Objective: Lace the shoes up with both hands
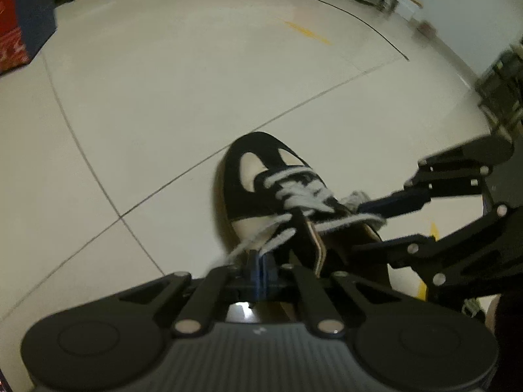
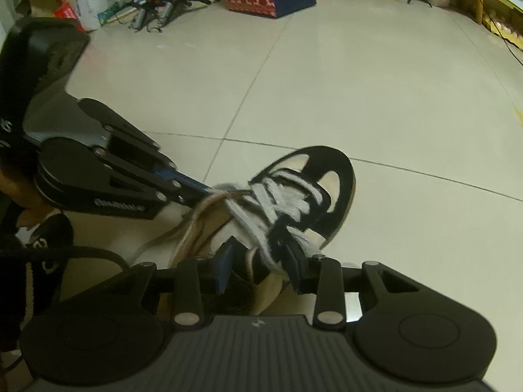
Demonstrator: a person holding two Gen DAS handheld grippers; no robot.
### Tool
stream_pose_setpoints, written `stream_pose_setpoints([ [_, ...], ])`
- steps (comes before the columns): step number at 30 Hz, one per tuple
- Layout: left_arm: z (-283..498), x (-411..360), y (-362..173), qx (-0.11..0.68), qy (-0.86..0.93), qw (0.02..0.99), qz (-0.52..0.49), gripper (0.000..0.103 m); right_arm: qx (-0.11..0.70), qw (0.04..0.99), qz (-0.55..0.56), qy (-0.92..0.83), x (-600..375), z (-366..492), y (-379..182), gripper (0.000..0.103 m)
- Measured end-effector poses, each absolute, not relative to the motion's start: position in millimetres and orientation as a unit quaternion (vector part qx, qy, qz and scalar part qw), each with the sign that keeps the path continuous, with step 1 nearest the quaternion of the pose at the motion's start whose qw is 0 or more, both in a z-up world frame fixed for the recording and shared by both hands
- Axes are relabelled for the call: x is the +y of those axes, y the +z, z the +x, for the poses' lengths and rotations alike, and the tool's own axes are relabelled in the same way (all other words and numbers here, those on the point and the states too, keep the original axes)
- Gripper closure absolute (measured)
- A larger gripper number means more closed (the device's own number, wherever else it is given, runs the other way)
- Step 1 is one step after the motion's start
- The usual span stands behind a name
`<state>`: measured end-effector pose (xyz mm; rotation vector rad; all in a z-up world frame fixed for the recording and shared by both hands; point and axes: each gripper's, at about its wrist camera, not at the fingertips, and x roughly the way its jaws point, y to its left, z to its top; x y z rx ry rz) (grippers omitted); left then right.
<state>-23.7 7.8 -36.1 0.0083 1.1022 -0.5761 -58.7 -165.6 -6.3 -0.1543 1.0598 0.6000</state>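
One shoe (image 1: 278,189), toe away from both cameras.

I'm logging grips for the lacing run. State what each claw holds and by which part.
Left claw: shut on a white lace near its free end. Right claw: jaws part open astride the shoe, around a lace; pinch cannot be told.

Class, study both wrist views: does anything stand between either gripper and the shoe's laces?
Nothing visible does. The left gripper is shut on a lace end, and the right gripper already straddles the laces at the shoe.

Shoe (image 2: 294,196) heel hidden (behind tool bodies)
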Motion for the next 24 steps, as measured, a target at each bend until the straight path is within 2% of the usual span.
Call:
stream_pose_setpoints([
  [10,-26,27,-56,0.568,-0.231,0.787,-0.071,0.101,0.505,0.820,-0.047,0.264,-178,-56,-12,0.063],
  [24,-51,55,-88,0.621,-0.186,0.756,-0.089,0.100,0.500,0.825,-0.051,0.260,-179,-56,-12,0.056],
])
